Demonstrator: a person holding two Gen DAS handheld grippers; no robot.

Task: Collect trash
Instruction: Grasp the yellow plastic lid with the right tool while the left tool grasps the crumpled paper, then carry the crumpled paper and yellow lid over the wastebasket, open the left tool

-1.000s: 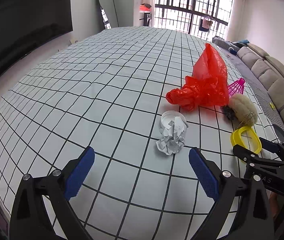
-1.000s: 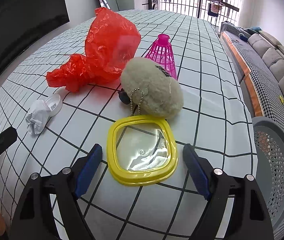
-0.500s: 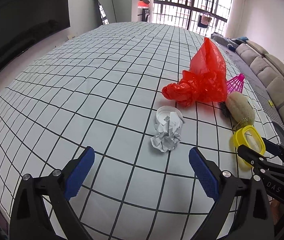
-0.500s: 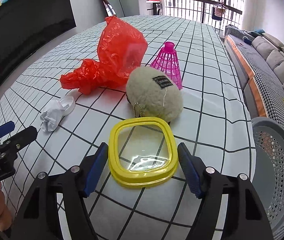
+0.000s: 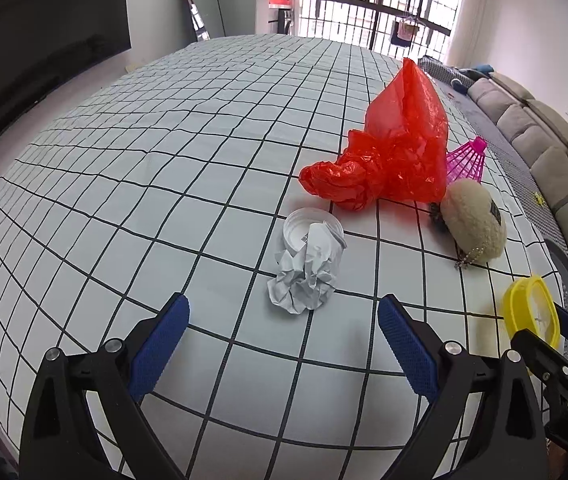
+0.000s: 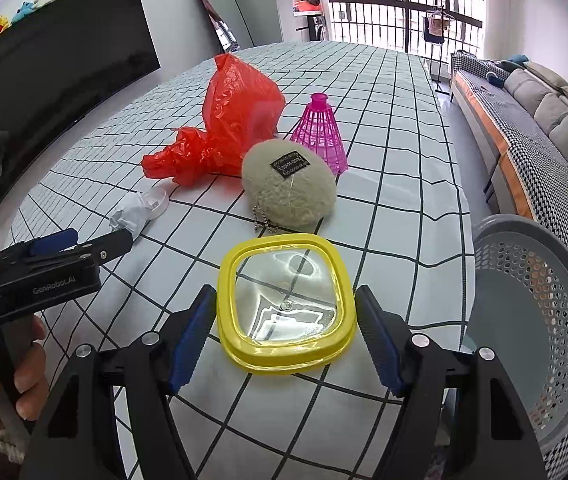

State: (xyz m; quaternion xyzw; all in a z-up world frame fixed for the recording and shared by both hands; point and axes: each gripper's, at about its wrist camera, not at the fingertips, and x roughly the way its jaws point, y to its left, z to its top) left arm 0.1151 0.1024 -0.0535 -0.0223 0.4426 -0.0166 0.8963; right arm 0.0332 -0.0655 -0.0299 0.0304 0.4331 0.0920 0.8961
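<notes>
A crumpled white paper ball (image 5: 304, 276) lies against a white round lid (image 5: 311, 227) on the checked tablecloth. My left gripper (image 5: 284, 320) is open, its blue pads either side of and just short of the paper. A yellow-rimmed clear lid (image 6: 286, 302) is held off the table between the pads of my right gripper (image 6: 286, 320), which is shut on it. It also shows in the left wrist view (image 5: 530, 310). A crumpled red plastic bag (image 6: 227, 128) lies farther back.
A fuzzy beige pouch with a bead chain (image 6: 290, 184) and a pink shuttlecock (image 6: 320, 132) sit beyond the yellow lid. A grey perforated basket (image 6: 540, 304) stands off the table's right edge. A sofa (image 6: 556, 112) runs along the right wall.
My right gripper has closed in on the yellow lid and lifted it toward the table's right edge. My left gripper has moved closer to the paper ball.
</notes>
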